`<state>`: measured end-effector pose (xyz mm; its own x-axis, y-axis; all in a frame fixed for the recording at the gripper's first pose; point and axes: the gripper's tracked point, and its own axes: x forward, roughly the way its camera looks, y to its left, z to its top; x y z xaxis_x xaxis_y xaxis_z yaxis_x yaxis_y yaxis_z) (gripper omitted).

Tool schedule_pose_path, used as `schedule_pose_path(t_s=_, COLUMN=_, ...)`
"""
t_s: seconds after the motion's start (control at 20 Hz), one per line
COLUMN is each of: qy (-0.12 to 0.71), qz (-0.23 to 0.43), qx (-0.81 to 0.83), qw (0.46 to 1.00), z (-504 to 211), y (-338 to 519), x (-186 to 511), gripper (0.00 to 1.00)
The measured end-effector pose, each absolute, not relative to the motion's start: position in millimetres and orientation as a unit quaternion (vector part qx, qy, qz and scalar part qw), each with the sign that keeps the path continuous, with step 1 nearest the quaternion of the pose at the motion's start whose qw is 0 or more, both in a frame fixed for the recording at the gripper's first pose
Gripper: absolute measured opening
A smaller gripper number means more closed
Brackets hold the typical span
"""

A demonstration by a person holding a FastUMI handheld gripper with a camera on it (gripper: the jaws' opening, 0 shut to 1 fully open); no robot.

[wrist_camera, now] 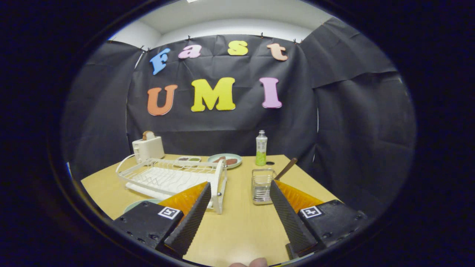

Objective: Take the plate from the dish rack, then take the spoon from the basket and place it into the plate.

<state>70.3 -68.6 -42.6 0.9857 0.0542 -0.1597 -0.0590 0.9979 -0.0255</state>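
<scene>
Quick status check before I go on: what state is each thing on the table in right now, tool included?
Tool: open, holding nothing, above bare table.
Dish rack: upright; no plate seen standing in it.
Plate: flat on the table beside the rack, partly hidden by the tool.
Basket: upright.
Spoon: in the basket, handle leaning out.
Bottle: upright, cap on.
Toaster: bread sticking up.

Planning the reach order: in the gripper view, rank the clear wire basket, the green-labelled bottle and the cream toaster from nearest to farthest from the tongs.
The tongs are open, holding nothing.
1. Clear wire basket with the brown-handled spoon, just ahead of the right finger.
2. Green-labelled plastic bottle, beyond the basket.
3. Cream toaster, behind the white dish rack.
</scene>
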Motion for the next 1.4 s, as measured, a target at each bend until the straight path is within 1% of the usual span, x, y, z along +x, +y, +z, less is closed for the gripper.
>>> schedule_pose_path(t_s=0.15, qy=0.068, qz=0.011, qx=-0.014, qw=0.998, z=-38, y=-99, x=97, gripper=1.00)
schedule_pose_path(t_s=0.45, qy=0.091, qz=0.002, qx=-0.015, qw=0.996, z=-59, y=-150, x=171, gripper=1.00)
schedule_pose_path(t_s=0.65, qy=0.093, qz=0.013, qx=-0.013, qw=0.995, z=-70, y=-164, x=215, gripper=1.00)
schedule_pose_path(t_s=0.9, qy=0.102, qz=0.040, qx=0.015, qw=0.994, z=-77, y=-153, x=239, gripper=0.77)
schedule_pose_path(t_s=1.1, qy=0.106, qz=0.048, qx=0.024, qw=0.993, z=-79, y=-145, x=243, gripper=0.55)
schedule_pose_path(t_s=1.25, qy=0.108, qz=0.054, qx=0.028, qw=0.992, z=-77, y=-140, x=243, gripper=0.34)
schedule_pose_path(t_s=1.4, qy=0.117, qz=0.081, qx=0.047, qw=0.989, z=-71, y=-122, x=239, gripper=0.25)
